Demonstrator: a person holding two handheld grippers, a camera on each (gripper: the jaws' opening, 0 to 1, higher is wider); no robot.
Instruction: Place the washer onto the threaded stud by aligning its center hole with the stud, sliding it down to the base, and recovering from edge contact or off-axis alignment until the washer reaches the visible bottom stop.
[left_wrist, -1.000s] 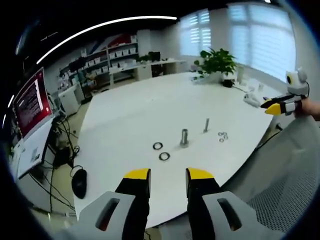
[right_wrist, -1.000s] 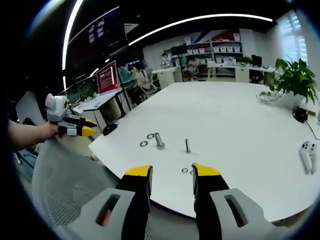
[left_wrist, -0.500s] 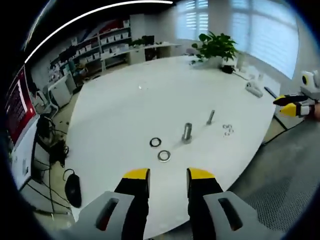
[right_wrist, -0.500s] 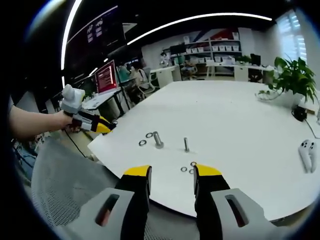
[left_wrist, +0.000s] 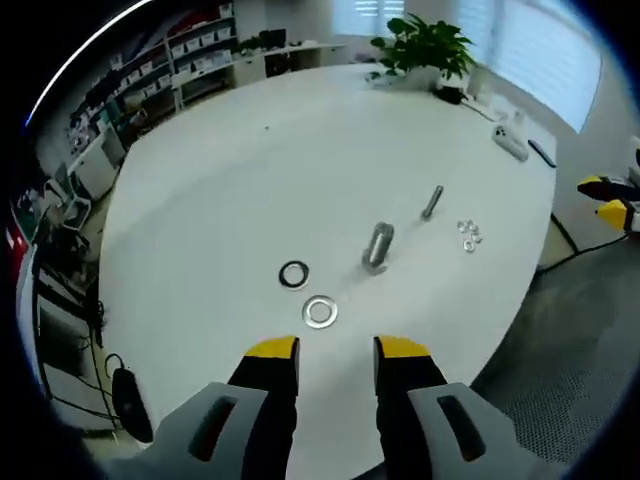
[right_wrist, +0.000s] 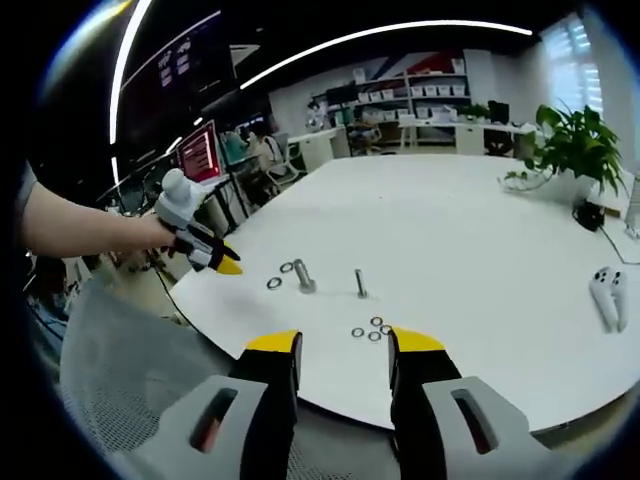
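On the white table (left_wrist: 250, 180) stands a thick threaded stud (left_wrist: 377, 246) with a thinner stud (left_wrist: 432, 201) beyond it. A silver washer (left_wrist: 320, 312) and a darker washer (left_wrist: 294, 275) lie flat near the thick stud; small washers (left_wrist: 467, 234) lie by the thin one. My left gripper (left_wrist: 335, 350) hovers open and empty just short of the silver washer. In the right gripper view the same studs (right_wrist: 303, 276) and small washers (right_wrist: 370, 328) sit ahead of my right gripper (right_wrist: 340, 345), which is open and empty. The left gripper (right_wrist: 222, 261) enters there from the left, held by a hand.
A potted plant (left_wrist: 420, 45) and white controllers (left_wrist: 510, 140) sit at the table's far side; controllers (right_wrist: 606, 296) also lie right in the right gripper view. Grey carpet (left_wrist: 570, 350) lies past the table edge. Shelves and monitors (right_wrist: 200, 155) stand behind.
The left gripper has moved forward and over the table, tilting down, so the washers and studs look closer. The right gripper has barely moved; in its view the left gripper has advanced toward the table edge.
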